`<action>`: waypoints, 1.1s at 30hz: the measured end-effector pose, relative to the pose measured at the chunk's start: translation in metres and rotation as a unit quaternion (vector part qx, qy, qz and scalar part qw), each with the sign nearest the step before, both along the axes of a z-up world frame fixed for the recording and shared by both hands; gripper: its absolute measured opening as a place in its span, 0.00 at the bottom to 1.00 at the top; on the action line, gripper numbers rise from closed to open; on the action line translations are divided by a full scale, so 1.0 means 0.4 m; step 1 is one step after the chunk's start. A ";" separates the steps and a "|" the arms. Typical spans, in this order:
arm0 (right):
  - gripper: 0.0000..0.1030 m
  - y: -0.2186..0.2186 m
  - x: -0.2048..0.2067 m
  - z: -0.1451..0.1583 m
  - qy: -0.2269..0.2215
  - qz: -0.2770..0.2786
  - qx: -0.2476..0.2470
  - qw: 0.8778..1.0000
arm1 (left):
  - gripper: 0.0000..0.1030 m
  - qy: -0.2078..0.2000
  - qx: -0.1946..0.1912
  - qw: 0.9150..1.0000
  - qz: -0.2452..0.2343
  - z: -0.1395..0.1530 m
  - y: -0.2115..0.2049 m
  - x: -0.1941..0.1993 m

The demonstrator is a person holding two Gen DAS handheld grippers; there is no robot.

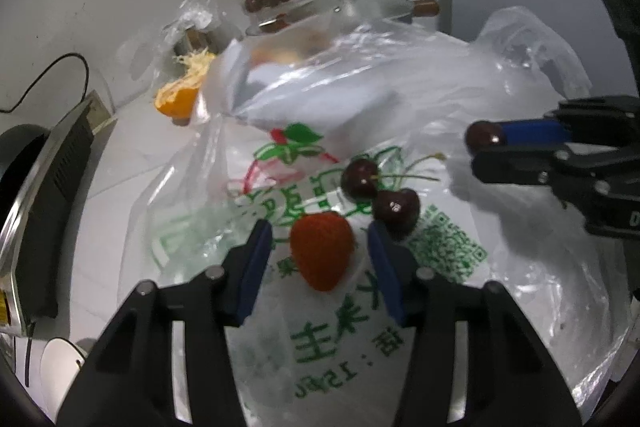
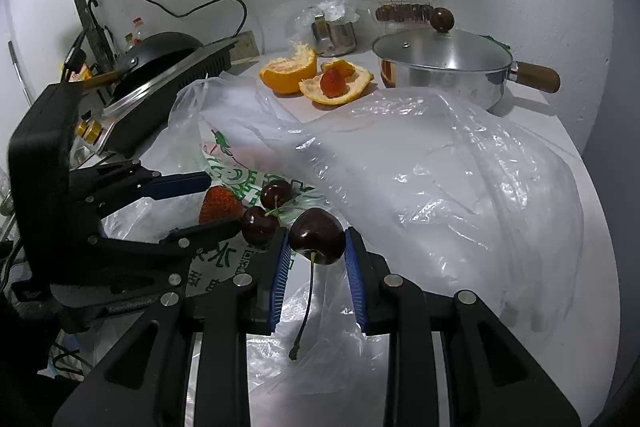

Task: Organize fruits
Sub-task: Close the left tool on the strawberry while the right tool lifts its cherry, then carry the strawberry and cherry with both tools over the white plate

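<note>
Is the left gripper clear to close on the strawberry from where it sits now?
Probably yes. The strawberry lies between the left gripper's open fingers, nothing between them. One cherry sits close against the right-side finger and may get nudged.

Glossy dark cherries (image 2: 316, 236) gleam on crinkly clear plastic bags (image 2: 420, 163); beyond the bags, a shiny metal pot (image 2: 444, 67) with wooden handle (image 2: 536, 77), beside rough, pitted orange peel (image 2: 288, 69).
</note>
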State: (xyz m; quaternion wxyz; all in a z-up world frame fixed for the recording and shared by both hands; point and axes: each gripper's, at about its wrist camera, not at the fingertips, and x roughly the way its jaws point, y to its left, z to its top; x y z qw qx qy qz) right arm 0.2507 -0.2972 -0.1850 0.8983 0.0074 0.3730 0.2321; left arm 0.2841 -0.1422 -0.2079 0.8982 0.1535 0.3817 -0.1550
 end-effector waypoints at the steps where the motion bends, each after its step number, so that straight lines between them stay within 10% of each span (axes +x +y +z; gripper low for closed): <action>1: 0.28 -0.001 0.000 -0.001 0.000 0.000 0.000 1.000 | 0.50 0.004 -0.003 1.000 0.000 -0.004 0.003 0.003; 10: 0.28 0.006 -0.003 0.003 -0.001 -0.005 -0.005 1.000 | 0.33 0.029 -0.031 0.999 -0.012 -0.012 0.016 0.024; 33: 0.28 0.066 -0.099 0.097 -0.041 0.003 -0.018 0.999 | 0.33 0.006 -0.088 0.996 -0.027 0.114 0.066 -0.136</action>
